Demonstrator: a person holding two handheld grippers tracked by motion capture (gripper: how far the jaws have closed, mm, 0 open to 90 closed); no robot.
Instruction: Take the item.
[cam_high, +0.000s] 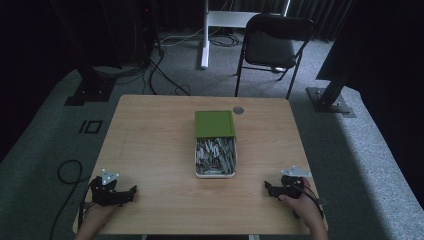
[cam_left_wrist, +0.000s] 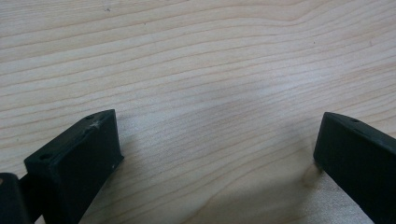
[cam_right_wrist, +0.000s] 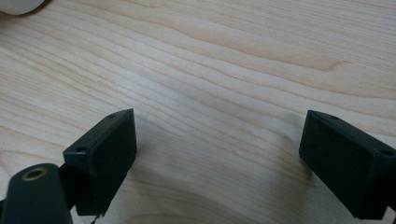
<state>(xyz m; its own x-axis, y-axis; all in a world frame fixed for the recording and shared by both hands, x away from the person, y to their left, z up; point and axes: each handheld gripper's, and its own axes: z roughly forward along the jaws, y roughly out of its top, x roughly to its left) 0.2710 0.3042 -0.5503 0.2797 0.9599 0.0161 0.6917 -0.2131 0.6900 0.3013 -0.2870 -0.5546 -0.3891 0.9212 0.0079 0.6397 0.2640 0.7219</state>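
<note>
While both my hand-held grippers, left (cam_high: 134, 190) and right (cam_high: 266, 186), rest wide open and empty on the worktop (cam_high: 150, 140), the box (cam_high: 215, 150) sits well apart. Reaching carelessly, I might knock its green lid (cam_high: 214, 123) off.

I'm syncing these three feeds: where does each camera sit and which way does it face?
High view: above the near edge, facing forward and down at the table and box; both hands show.
Left gripper view: on the left gripper, facing bare wood.
Right gripper view: on the right gripper, likewise.
Both gripper views share open fingers and tabletop.
</note>
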